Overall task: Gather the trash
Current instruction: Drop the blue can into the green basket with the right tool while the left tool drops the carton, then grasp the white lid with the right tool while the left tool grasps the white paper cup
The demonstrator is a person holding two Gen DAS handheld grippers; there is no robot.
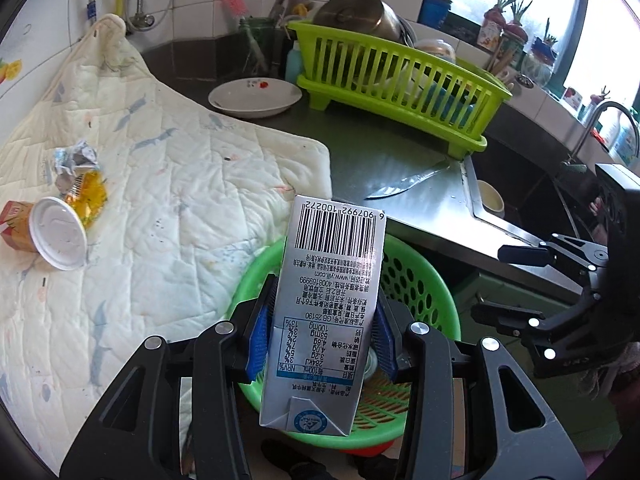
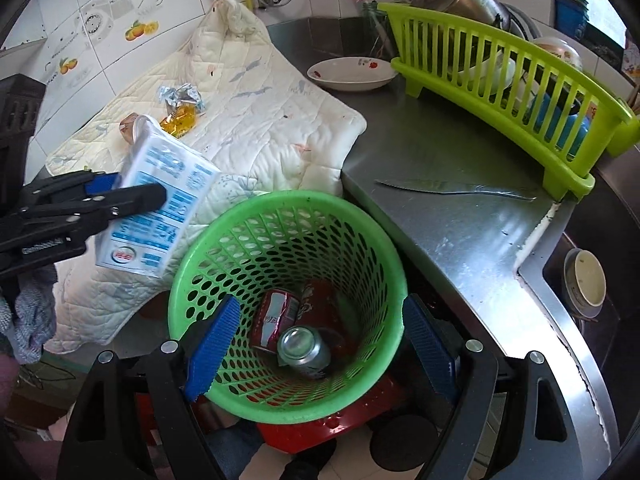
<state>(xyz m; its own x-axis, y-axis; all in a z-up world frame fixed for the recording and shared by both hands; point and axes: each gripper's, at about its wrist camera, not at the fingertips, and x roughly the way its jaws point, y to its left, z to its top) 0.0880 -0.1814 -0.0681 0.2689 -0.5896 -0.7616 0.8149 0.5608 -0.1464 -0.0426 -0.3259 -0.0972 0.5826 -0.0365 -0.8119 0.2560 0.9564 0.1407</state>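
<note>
One milk carton [image 1: 332, 304] sits clamped in the left gripper [image 1: 320, 344], pads on its narrow sides, held above the green basket [image 2: 288, 412]. Silver-blue with a barcode and a printed nutrition panel, it is probably light, thin-walled and easily dented, so a mid-body hold suits it. Right gripper [image 2: 320, 344], jaws wide apart, straddles the basket's rim, gripping nothing.

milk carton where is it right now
The milk carton is clamped in the left hand-held gripper, held over the near-left rim of the green basket, beside the quilted cloth.
</note>
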